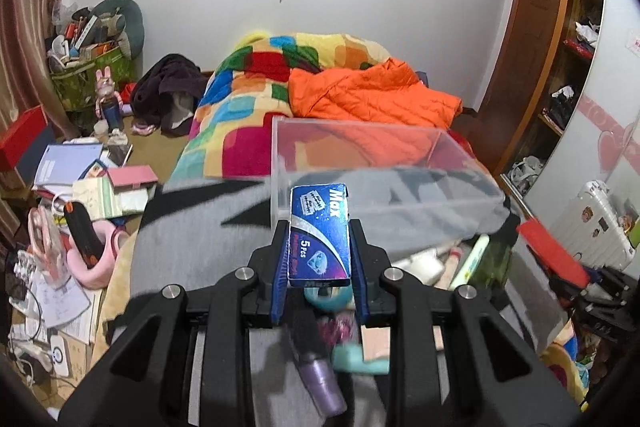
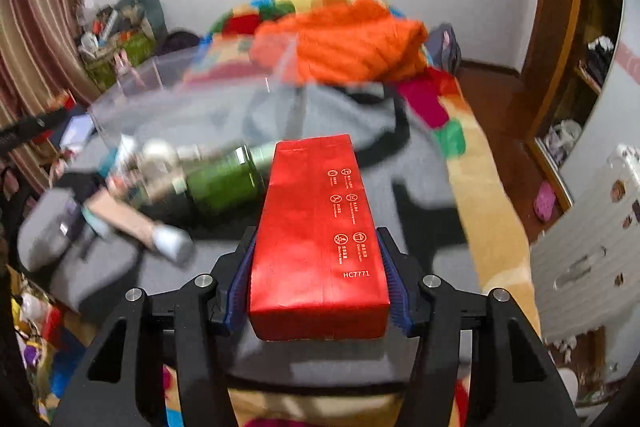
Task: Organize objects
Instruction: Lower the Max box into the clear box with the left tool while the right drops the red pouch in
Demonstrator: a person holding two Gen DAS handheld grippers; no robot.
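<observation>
My left gripper (image 1: 319, 233) is shut on a small blue "Max" box (image 1: 320, 235) and holds it above the grey cloth (image 1: 192, 239) on the bed, just in front of a clear plastic bin (image 1: 380, 167). My right gripper (image 2: 318, 239) is shut on a red carton (image 2: 318, 239) marked HC7771, held over the same grey cloth (image 2: 424, 227). The red carton also shows at the right of the left wrist view (image 1: 552, 253). The clear bin (image 2: 192, 99) lies to the left ahead of the right gripper, blurred.
Loose items lie on the cloth: a green bottle (image 2: 224, 183), a purple tube (image 1: 322, 383), a teal round thing (image 1: 328, 301), white bottles (image 1: 428, 263). An orange jacket (image 1: 372, 95) and colourful blanket (image 1: 240, 107) cover the far bed. Floor clutter (image 1: 80, 187) is at left, a white suitcase (image 1: 600, 223) at right.
</observation>
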